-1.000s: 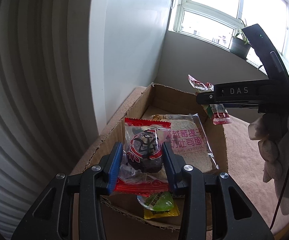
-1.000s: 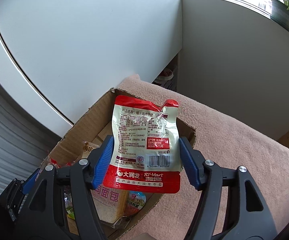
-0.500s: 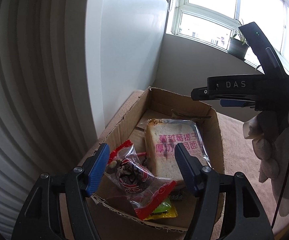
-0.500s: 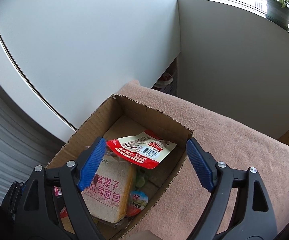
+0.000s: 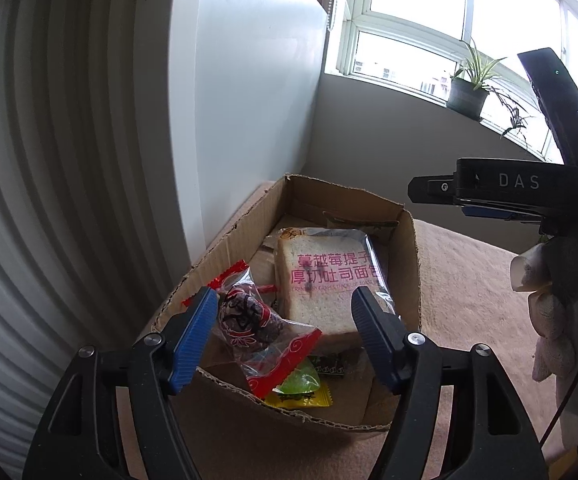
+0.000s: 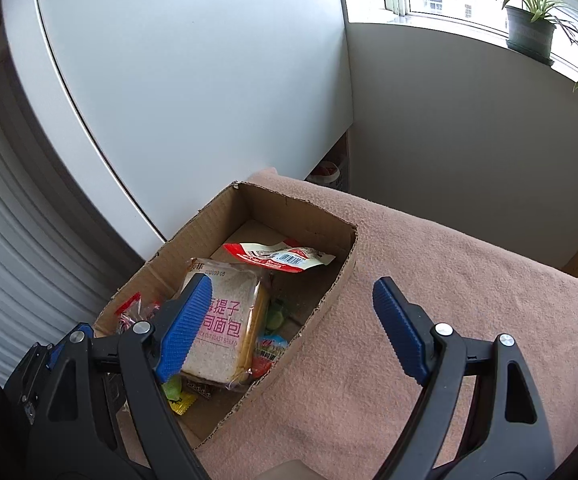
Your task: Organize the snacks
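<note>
Over the cardboard box [image 5: 407, 240] on the pink blanket [image 6: 429, 280], my left gripper [image 5: 285, 332] is opening, the red-wrapped snack [image 5: 249, 320] lying loose between its jaws beside the bread [image 5: 321, 280]. My right gripper [image 6: 289, 320] hangs spread and empty, the red pouch [image 6: 279, 257] resting inside.

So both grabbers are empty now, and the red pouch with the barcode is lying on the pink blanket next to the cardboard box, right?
Not quite. The red pouch with the barcode lies inside the cardboard box, at its far end behind the packaged toast, not on the pink blanket. The right wrist view shows it. The rest holds: the left gripper, its jaws opening, and the right gripper hold nothing.
</note>
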The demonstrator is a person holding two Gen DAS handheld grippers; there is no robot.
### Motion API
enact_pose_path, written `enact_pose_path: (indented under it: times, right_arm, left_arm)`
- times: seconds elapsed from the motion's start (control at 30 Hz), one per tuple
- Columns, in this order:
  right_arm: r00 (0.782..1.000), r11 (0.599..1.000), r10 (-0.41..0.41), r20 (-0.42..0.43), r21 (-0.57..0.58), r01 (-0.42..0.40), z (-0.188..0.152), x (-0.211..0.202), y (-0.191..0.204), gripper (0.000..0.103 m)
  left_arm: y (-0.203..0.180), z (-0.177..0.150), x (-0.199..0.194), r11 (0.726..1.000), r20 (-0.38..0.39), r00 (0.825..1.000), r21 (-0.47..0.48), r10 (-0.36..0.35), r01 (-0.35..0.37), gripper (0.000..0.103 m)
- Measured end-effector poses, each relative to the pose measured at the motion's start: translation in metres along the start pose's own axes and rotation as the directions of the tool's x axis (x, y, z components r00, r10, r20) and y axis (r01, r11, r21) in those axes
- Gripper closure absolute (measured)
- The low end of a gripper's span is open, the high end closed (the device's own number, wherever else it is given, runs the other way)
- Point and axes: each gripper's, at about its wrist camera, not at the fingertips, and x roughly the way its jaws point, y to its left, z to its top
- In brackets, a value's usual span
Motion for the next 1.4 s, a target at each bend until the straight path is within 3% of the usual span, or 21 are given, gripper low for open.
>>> enact_pose_path:
  times: [0.1, 0.2, 0.47, 0.6, 0.73, 1.03, 1.17, 1.4]
  right_arm:
    - [0.998, 1.0, -0.005, 0.06, 0.001, 0.005, -0.022, -0.021, 0.0, 0.017]
    - [0.995, 1.0, -0.002, 0.099, 0.017, 0.001, -0.043, -0.04, -0.003, 0.007]
    - [0.984, 0.998, -0.054, 0.172, -0.011, 0.057, -0.08, -0.077, -0.005, 0.007]
    - [0.972, 0.997, -0.072, 0.222, 0.006, 0.073, -0.088, -0.091, -0.011, 0.007]
    - [0.968, 0.998, -0.068, 0.243, 0.01, 0.068, -0.096, -0.094, -0.017, 0.003]
    - [0.949, 0.989, -0.122, 0.29, -0.04, 0.139, -0.118, -0.089, -0.014, 0.0]
    - [0.96, 0.99, -0.119, 0.254, -0.043, 0.134, -0.125, -0.077, -0.016, 0.0]
    - [0.954, 0.983, -0.147, 0.261, -0.072, 0.171, -0.131, -0.077, -0.01, 0.0]
  left_arm:
    - [-0.003, -0.007, -0.006, 1.0, 0.005, 1.0, -0.002, 0.007, -0.007, 0.032]
    - [-0.006, -0.013, -0.013, 1.0, 0.017, 1.0, -0.004, 0.019, -0.019, 0.032]
    - [-0.013, -0.021, -0.027, 1.0, 0.041, 0.999, 0.005, 0.024, -0.024, 0.031]
    - [-0.014, -0.025, -0.037, 1.0, 0.054, 0.998, 0.003, 0.025, -0.025, 0.025]
    - [-0.017, -0.027, -0.036, 1.0, 0.047, 0.998, 0.002, 0.03, -0.03, 0.024]
    - [-0.021, -0.032, -0.029, 0.999, 0.026, 0.998, 0.004, 0.054, -0.054, 0.022]
    - [-0.024, -0.033, -0.031, 0.998, 0.03, 0.998, 0.009, 0.061, -0.061, 0.022]
    - [-0.027, -0.032, -0.032, 0.998, 0.034, 0.998, 0.014, 0.062, -0.062, 0.022]
